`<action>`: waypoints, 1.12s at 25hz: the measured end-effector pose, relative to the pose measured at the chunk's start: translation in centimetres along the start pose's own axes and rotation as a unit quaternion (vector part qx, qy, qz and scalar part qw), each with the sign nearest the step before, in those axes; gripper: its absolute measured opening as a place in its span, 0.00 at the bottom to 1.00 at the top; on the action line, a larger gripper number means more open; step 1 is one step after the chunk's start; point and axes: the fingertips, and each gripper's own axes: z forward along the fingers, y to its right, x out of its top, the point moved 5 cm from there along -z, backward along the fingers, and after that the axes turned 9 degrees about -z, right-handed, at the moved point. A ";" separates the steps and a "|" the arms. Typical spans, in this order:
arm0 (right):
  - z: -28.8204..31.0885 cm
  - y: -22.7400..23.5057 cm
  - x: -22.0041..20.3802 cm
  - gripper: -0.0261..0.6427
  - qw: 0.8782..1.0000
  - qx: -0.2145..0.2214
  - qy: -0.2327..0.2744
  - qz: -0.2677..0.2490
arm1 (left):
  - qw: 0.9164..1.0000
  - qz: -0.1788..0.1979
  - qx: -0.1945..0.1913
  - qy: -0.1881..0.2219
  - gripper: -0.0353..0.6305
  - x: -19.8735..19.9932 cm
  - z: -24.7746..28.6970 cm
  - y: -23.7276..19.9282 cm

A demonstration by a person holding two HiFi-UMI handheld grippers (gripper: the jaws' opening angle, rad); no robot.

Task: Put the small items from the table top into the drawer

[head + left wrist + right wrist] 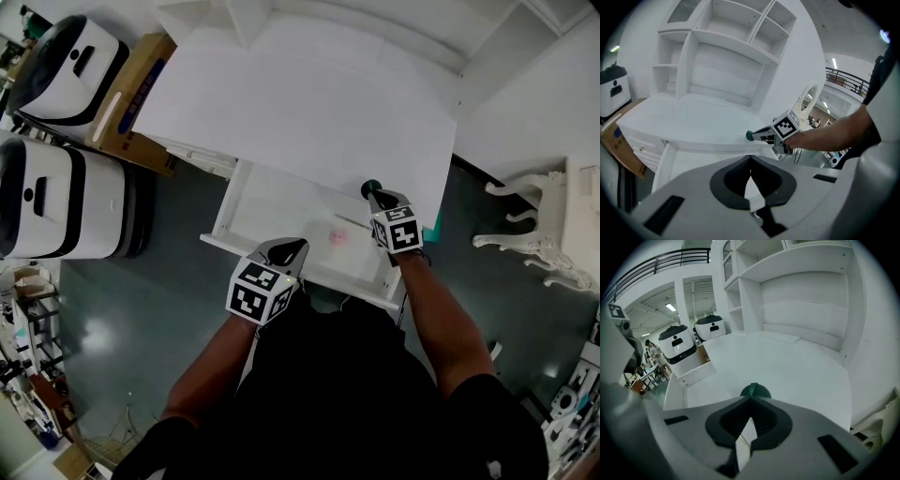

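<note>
**Operator:** What is my right gripper doing at the desk?

**Spotter:** Your right gripper is pinching a small dark-green round piece at the very tips of its fingers, with most of the piece showing ahead of them. The fingers are reaching over the front edge of the white table top, and the open drawer is lying just below them and back toward you. Whether the piece is touching the top or hanging just clear of it, I am not managing to tell from these angles.

**Operator:** And the left one?

**Spotter:** Your left gripper is hanging idle over the drawer's front rim, its fingers pressed together on nothing. The right gripper is showing ahead of those fingers and off to their right.

**Operator:** How is the piece going to handle?

**Spotter:** Going by its size, it is looking light and stiff, perhaps a smooth cap or disc. You are gripping it by a thin edge only, so it is likely risking a pivot or a slip if you are swinging fast. A hold nearer its middle would be sitting steadier. A pink item is already lying in the drawer, below the right fingers and to their left, so you are probably heading for the bare floor beside it.
</note>
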 end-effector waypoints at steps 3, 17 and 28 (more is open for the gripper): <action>-1.3 -1.6 -1.4 0.08 1.000 0.015 0.002 -0.005 | 1.000 0.006 -0.006 -0.003 0.06 0.1 0.1 0.4; 0.0 -6.7 -12.7 0.08 0.989 0.073 -0.112 -0.065 | 0.999 0.021 -0.013 -0.027 0.06 -1.2 0.7 1.9; 2.9 -6.9 -16.0 0.08 0.978 0.083 -0.173 -0.082 | 0.999 0.023 -0.001 -0.039 0.06 -1.8 0.2 2.2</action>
